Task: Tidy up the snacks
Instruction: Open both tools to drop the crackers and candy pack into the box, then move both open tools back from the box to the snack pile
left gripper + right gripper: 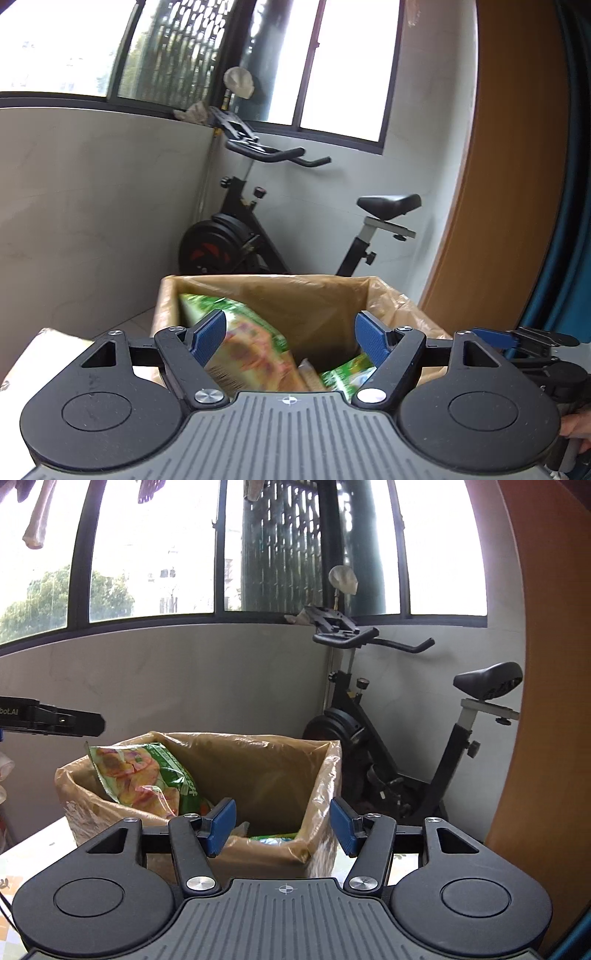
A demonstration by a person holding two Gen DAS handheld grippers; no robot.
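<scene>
A cardboard box (258,280) lined with a clear plastic bag stands straight ahead in both views. A green snack bag (243,343) with a food picture leans inside it at the left, blurred, beside my left gripper's left pad (208,339). My left gripper (291,325) hangs open over the box, and its pads do not press on the bag. Another green packet (343,376) lies lower in the box. In the right wrist view the box (258,853) and the leaning bag (144,779) show clearly. My right gripper (282,816) is open and empty before the box's near wall.
An exercise bike (388,738) stands behind the box against a grey wall under windows. A wooden panel (517,147) rises at the right. The box rests on a pale tabletop (33,849). A person's hand (576,428) shows at the lower right edge.
</scene>
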